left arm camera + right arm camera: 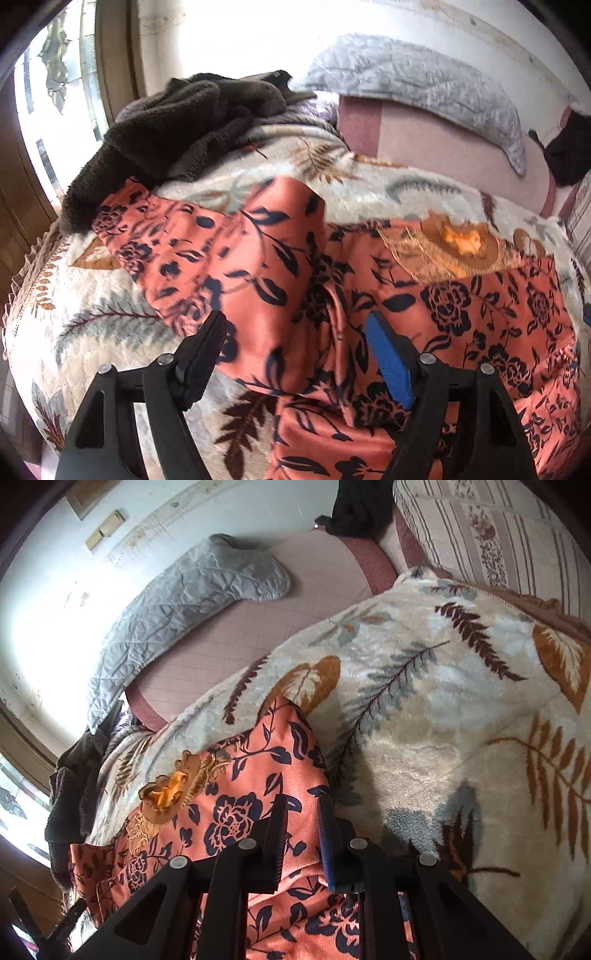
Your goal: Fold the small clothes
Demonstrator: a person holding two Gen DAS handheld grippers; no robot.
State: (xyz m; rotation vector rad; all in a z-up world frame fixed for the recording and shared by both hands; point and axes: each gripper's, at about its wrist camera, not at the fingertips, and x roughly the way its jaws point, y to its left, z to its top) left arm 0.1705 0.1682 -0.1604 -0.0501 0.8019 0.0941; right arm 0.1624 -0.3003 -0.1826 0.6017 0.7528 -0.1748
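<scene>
An orange garment with dark blue flowers [280,258] lies spread on a cream leaf-patterned blanket [110,332], with gold embroidery [450,243] at its neck. My left gripper [297,321] is open above the garment's middle, near a fold. In the right wrist view the same garment [236,805] lies at lower left. My right gripper [303,805] is nearly shut, its fingers close together over the garment's right edge. I cannot tell whether cloth is pinched between them.
A dark brown fleece [173,129] lies at the blanket's far left. A grey quilted pillow [184,602] rests on the pink mattress [295,602]. A striped floral cushion [498,535] and a black cloth [358,506] are at the back right. A window [48,92] is left.
</scene>
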